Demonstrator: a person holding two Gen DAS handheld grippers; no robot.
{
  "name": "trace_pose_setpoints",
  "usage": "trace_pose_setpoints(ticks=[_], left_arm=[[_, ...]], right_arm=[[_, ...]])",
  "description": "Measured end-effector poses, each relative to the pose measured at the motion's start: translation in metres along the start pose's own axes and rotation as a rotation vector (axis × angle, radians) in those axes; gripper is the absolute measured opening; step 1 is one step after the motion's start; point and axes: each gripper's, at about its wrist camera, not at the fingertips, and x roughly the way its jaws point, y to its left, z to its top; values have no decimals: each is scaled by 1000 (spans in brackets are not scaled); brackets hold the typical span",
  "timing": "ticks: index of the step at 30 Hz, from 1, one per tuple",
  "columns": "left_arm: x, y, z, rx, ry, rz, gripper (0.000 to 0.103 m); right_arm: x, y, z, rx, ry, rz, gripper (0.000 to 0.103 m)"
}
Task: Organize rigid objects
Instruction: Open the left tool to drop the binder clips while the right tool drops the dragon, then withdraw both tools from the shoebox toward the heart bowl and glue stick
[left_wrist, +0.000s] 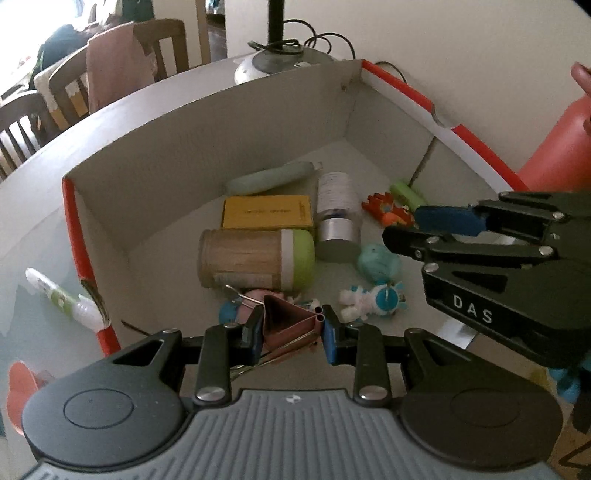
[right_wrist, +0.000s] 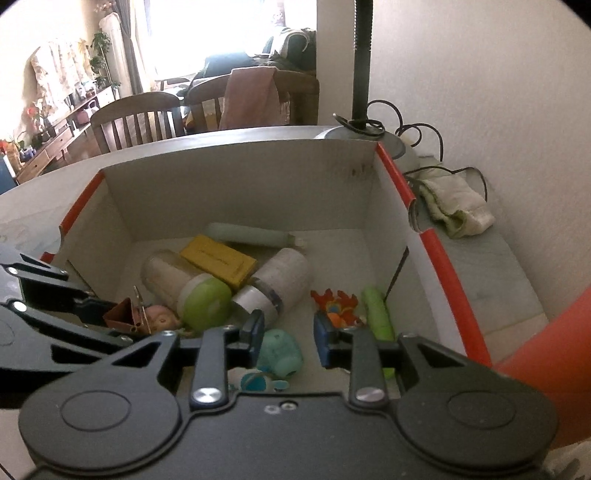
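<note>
A red-edged white cardboard box (left_wrist: 207, 122) lies open on the table. It holds a toothpick jar with a green lid (left_wrist: 255, 258), a yellow box (left_wrist: 267, 212), a white bottle with a silver cap (left_wrist: 338, 218), a pale green tube (left_wrist: 273, 177) and several small toys. My left gripper (left_wrist: 291, 332) hangs over the box's near side, shut on a rose-gold binder clip (left_wrist: 291, 321). My right gripper (right_wrist: 288, 336) stands open and empty above a teal toy (right_wrist: 280, 350). In the left wrist view the right gripper (left_wrist: 410, 225) reaches in from the right over the box.
A lamp base (left_wrist: 273, 59) with cables stands behind the box. A white and green tube (left_wrist: 59, 295) lies on the table left of the box. A crumpled cloth (right_wrist: 454, 206) lies at its right. An orange-red sleeve (right_wrist: 554, 332) fills the right edge. Chairs stand beyond the table.
</note>
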Motion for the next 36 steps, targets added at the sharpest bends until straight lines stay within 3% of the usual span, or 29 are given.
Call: trace_pose_setpoints(ticks=[12, 21, 36], left_arm=[[-13, 8, 0, -72, 2, -17, 31], [-38, 1, -7, -64, -73, -4, 55], [-104, 15, -32, -151, -195, 16, 55]], right_arm=[[-13, -3, 3, 28, -5, 39, 37], [-32, -1, 1, 35, -28, 62, 42], [-75, 22, 3, 9, -99, 165, 63]])
